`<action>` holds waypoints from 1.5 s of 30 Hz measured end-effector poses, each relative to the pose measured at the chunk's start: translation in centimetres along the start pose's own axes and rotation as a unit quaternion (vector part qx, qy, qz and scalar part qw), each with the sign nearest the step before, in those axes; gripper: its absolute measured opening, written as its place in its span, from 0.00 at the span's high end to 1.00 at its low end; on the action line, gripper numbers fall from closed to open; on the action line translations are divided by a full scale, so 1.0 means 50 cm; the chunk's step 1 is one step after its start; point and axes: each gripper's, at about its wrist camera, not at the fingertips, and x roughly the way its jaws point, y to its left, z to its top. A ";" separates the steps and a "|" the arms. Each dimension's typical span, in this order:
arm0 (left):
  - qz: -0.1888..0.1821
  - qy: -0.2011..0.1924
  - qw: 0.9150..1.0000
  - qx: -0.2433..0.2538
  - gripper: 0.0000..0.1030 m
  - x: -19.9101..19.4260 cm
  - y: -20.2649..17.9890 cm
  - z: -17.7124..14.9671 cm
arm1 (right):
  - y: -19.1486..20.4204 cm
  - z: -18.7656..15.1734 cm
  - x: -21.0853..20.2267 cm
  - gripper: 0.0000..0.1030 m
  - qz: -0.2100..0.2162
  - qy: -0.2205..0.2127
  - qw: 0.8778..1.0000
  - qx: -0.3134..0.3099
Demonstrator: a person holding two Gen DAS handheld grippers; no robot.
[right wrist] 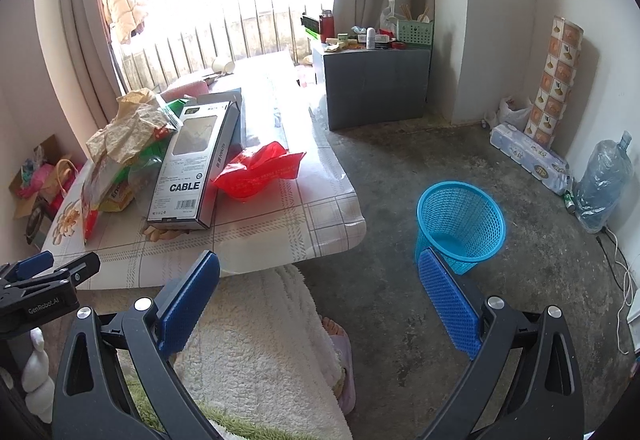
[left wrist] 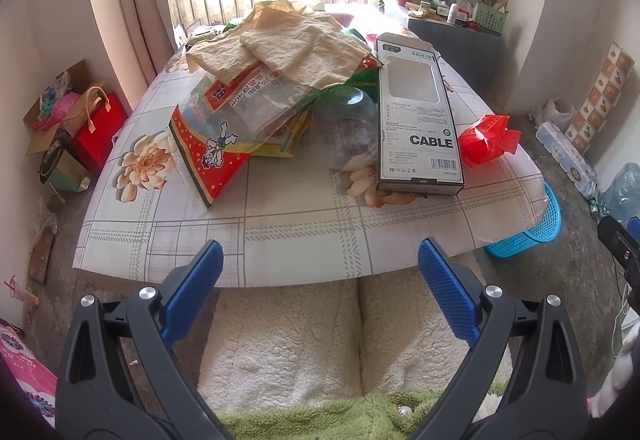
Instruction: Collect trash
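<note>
Trash lies on the low table (left wrist: 280, 240): crumpled tan paper (left wrist: 288, 39), a red and clear snack bag (left wrist: 216, 131), a clear plastic bowl (left wrist: 352, 119), a grey "CABLE" box (left wrist: 420, 111) and a red plastic bag (left wrist: 486, 137). The box (right wrist: 192, 163) and red bag (right wrist: 256, 169) also show in the right wrist view. A blue mesh basket (right wrist: 460, 224) stands on the floor right of the table. My left gripper (left wrist: 320, 260) is open and empty over the table's near edge. My right gripper (right wrist: 320, 272) is open and empty, between table and basket.
A grey cabinet (right wrist: 376, 83) with clutter stands at the back. A wallpaper roll (right wrist: 556, 79), tissue pack (right wrist: 528, 155) and water jug (right wrist: 604, 183) line the right wall. Bags and boxes (left wrist: 76, 119) sit left of the table. My legs in white fleece (left wrist: 352, 340) are below.
</note>
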 end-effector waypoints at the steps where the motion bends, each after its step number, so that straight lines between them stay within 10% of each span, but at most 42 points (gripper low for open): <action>1: -0.009 -0.008 1.000 0.003 0.09 0.001 0.000 0.005 | 0.003 0.012 -0.001 0.06 0.012 -0.009 1.000 0.002; 9: -0.135 -0.098 0.985 0.051 0.09 0.016 -0.030 0.057 | 0.000 0.124 0.054 0.10 0.126 -0.019 0.991 0.052; 21: -0.148 -0.076 0.983 0.079 0.09 0.113 -0.082 0.114 | 0.056 0.218 0.228 0.20 0.239 0.112 0.960 0.092; 32: -0.156 -0.053 0.985 0.052 0.09 0.127 0.014 0.064 | 0.258 0.207 0.333 0.14 0.116 0.156 0.980 -0.029; 45: -0.150 -0.092 0.984 -0.004 0.16 0.097 0.146 0.079 | 0.302 0.164 0.400 0.12 0.015 0.177 0.983 -0.051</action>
